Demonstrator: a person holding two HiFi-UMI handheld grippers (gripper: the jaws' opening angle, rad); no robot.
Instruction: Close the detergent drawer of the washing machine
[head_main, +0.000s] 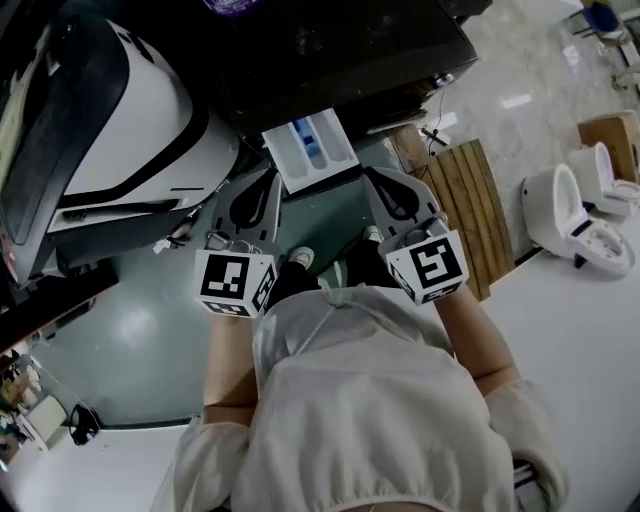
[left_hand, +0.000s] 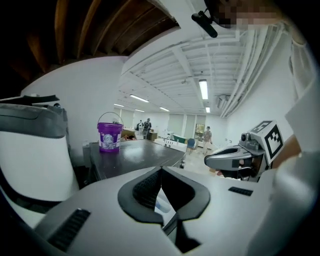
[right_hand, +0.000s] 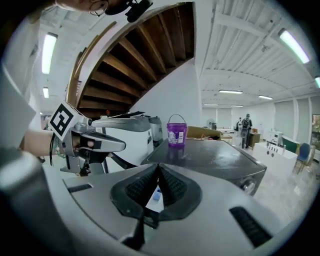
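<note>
Sticking out from the washing machine (head_main: 340, 60) front, the detergent drawer (head_main: 312, 150) sits wide open, compartments showing. Left gripper (head_main: 271, 182) and right gripper (head_main: 374, 180) flank its front edge, fingers (left_hand: 142, 190) pinched together on nothing. Closing not yet begun, I'd say; next, a straight push inward.

White detergent drawer (head_main: 312, 150) juts open from dark washing machine (head_main: 340, 50).
</note>
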